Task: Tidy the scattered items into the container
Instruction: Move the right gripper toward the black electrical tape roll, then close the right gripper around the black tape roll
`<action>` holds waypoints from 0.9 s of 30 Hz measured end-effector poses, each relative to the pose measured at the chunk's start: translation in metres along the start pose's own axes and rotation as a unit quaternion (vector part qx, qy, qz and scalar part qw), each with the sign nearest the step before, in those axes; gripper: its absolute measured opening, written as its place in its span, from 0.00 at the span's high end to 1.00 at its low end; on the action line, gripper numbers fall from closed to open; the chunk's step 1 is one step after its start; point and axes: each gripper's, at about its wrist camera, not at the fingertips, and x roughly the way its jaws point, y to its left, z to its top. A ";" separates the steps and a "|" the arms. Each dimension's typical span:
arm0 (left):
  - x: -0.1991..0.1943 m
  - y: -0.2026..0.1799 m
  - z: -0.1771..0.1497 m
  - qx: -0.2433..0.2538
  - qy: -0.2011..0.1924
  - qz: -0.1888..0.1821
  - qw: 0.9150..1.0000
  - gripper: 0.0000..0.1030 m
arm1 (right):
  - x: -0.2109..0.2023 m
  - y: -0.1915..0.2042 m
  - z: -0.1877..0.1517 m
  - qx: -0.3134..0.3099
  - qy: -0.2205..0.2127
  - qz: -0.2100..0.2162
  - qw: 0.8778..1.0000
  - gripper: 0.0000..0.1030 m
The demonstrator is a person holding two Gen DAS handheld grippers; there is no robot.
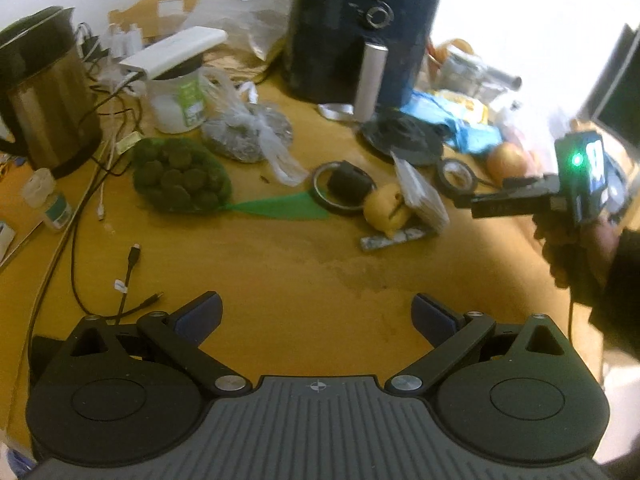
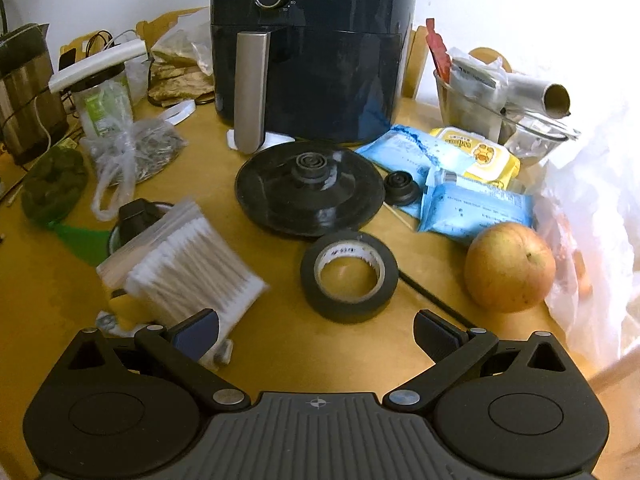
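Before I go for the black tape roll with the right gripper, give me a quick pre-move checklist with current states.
1. Right gripper jaws open and empty: ok.
2. Tape roll lies flat just ahead of the jaws: ok.
3. Approach path free: not ok, the cotton swab pack crowds the left finger and a black cable runs beside the roll.
4. Apple apart from the roll: ok.
5. Left gripper open, over bare table, out of the way: ok.
6. Target container identified: cannot tell.
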 end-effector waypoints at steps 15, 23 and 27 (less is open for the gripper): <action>-0.002 -0.010 -0.006 0.044 -0.010 0.025 0.999 0.00 | 0.046 -0.006 0.012 0.023 -0.014 -0.032 0.999 0.01; -0.001 -0.016 -0.008 0.083 0.003 0.023 0.996 0.00 | 0.062 -0.005 0.016 0.021 -0.010 -0.051 0.998 0.18; 0.000 -0.013 -0.006 0.070 0.009 0.019 0.997 0.00 | 0.066 -0.005 0.016 0.027 -0.009 -0.058 0.998 0.26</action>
